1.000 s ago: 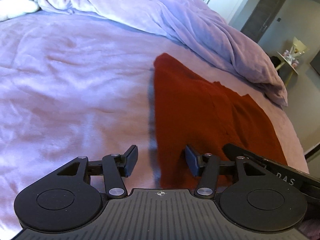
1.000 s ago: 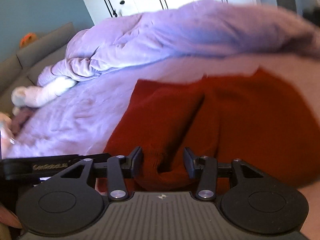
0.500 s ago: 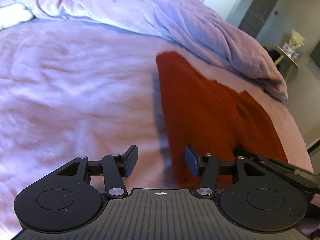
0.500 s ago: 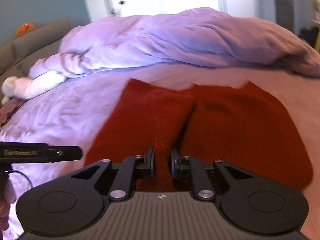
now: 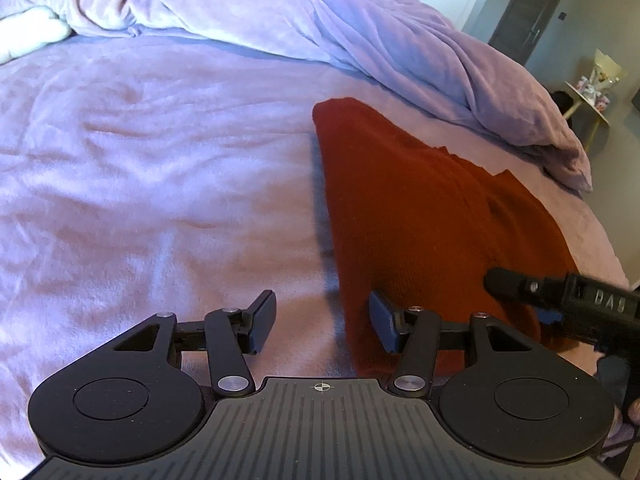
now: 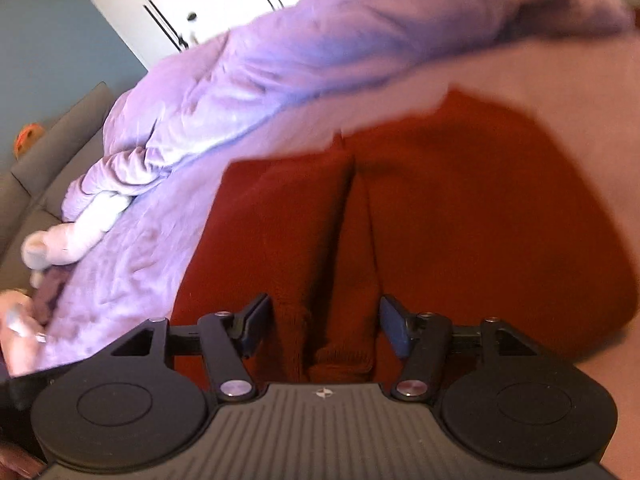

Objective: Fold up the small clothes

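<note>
Lilac bed [image 5: 160, 160] carries the red garment [image 5: 420, 208]. Right claw [image 6: 324, 328], pinching its ridge half a second ago, now gapes, fabric released between its fingers. Left claw [image 5: 322, 320] stays open at the garment's edge, so regrasping likely follows.

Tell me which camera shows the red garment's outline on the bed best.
The left wrist view: the red garment is sharp, with its left edge and far corner clear against the bedsheet. The right wrist view shows it closer but blurred, with a central crease.
</note>
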Motion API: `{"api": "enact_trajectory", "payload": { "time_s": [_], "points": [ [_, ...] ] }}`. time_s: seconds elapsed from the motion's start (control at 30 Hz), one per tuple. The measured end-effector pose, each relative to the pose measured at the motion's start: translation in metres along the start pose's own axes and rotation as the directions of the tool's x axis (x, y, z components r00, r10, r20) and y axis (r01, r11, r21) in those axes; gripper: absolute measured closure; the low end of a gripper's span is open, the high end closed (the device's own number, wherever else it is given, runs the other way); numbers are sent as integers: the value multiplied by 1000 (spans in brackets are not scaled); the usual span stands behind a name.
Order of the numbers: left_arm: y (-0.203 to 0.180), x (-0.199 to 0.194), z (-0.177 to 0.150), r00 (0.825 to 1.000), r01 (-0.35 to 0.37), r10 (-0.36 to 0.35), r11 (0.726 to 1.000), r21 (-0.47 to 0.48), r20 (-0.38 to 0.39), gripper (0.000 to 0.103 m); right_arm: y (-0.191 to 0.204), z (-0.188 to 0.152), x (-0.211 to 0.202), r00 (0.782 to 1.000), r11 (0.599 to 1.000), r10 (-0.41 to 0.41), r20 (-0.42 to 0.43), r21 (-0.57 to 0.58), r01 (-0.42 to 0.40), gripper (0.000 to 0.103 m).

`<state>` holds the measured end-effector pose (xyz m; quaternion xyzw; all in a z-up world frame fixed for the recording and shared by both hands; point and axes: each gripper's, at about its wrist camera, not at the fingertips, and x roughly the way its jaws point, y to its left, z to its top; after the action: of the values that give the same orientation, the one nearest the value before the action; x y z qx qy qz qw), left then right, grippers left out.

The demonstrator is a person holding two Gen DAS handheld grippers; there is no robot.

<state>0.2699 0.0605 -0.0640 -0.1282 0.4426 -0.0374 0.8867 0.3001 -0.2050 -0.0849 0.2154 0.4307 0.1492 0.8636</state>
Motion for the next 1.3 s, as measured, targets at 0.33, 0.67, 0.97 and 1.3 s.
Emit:
{"api": "enact_trajectory", "payload": {
  "time_s": [0.33, 0.67, 0.97, 1.3],
  "points": [
    [4, 2, -2, 1000, 1, -1, 1000, -11, -3, 46, 22, 10, 25, 998, 996, 65, -12, -52, -65, 73],
    [5, -5, -8, 999, -27, 27, 999, -29, -20, 45, 44, 16, 33, 999, 987, -10, -34, -158, 5, 78],
    [-35, -23, -24, 1000, -1, 1, 999, 34, 0, 40, 97, 0, -14, 922, 709, -212, 323, -599, 372, 88],
    [-81, -1, -34, 995, 62, -55, 995, 75, -84, 38, -13, 20, -24, 829, 689, -456, 325, -461, 559, 82]
  ]
}}
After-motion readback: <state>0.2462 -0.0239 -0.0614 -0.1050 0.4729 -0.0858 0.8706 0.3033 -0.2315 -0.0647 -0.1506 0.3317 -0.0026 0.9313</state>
